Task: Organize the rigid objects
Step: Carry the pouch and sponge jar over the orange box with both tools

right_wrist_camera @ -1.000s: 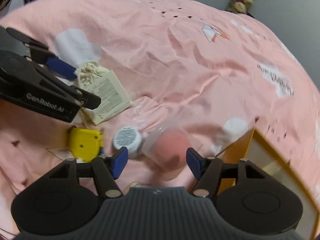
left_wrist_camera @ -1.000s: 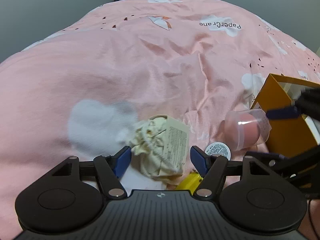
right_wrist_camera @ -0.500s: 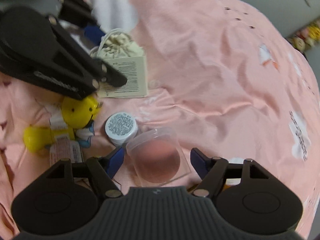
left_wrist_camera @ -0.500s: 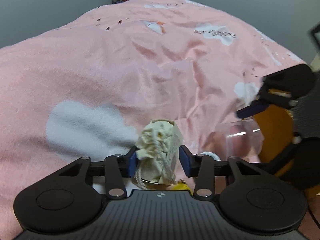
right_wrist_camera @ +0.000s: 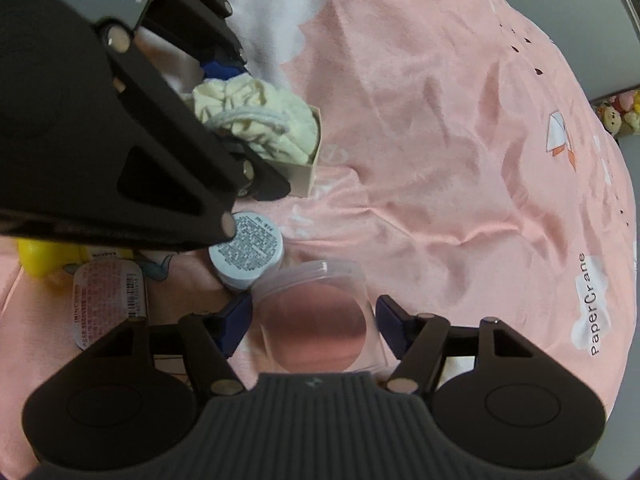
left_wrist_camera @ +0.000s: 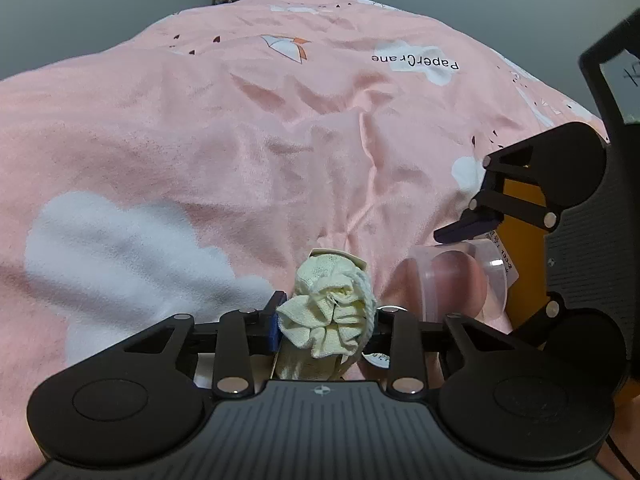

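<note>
A cream drawstring pouch (left_wrist_camera: 328, 312) in a beige card box sits between the fingers of my left gripper (left_wrist_camera: 326, 320). Its jaws are closing and the blue pads press into the cloth from both sides. The right wrist view shows the same pouch (right_wrist_camera: 264, 120) under the left gripper's black linkage. My right gripper (right_wrist_camera: 312, 316) points steeply down over a clear plastic case (right_wrist_camera: 312, 316) with a pink sponge inside. Its jaws are closing with the case between them, and a thin gap shows at each pad. From the left wrist view the case (left_wrist_camera: 452, 284) lies just right of the pouch.
A small white jar (right_wrist_camera: 248, 248) with a printed lid touches the case's far left corner. A yellow toy (right_wrist_camera: 48, 260) and a red-printed sachet (right_wrist_camera: 108, 304) lie left of it. An orange box (left_wrist_camera: 520, 208) stands behind the right gripper. Everything rests on a rumpled pink bedspread (left_wrist_camera: 200, 120).
The left jaws have come together from wide apart onto the pouch. The right gripper has rolled and sunk, so the clear case now lies squarely between its fingers.
</note>
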`<act>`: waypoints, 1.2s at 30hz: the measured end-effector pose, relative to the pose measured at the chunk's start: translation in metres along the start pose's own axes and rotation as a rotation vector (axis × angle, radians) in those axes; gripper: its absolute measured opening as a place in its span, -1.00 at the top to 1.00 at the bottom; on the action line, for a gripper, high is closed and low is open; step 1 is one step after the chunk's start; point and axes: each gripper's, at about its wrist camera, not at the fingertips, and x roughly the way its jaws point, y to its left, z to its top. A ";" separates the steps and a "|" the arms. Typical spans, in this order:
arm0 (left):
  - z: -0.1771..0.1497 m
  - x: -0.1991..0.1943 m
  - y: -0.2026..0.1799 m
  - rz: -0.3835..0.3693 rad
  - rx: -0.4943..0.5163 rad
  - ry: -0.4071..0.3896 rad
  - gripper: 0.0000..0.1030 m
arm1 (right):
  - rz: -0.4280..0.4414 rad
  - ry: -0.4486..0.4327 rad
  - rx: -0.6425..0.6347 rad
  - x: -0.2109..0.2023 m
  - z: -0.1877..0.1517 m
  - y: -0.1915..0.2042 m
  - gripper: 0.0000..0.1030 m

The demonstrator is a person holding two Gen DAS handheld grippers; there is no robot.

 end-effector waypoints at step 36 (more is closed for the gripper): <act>0.035 -0.076 -0.173 -0.450 0.124 -0.113 0.39 | -0.301 -0.152 0.744 -0.155 -0.199 -0.030 -0.27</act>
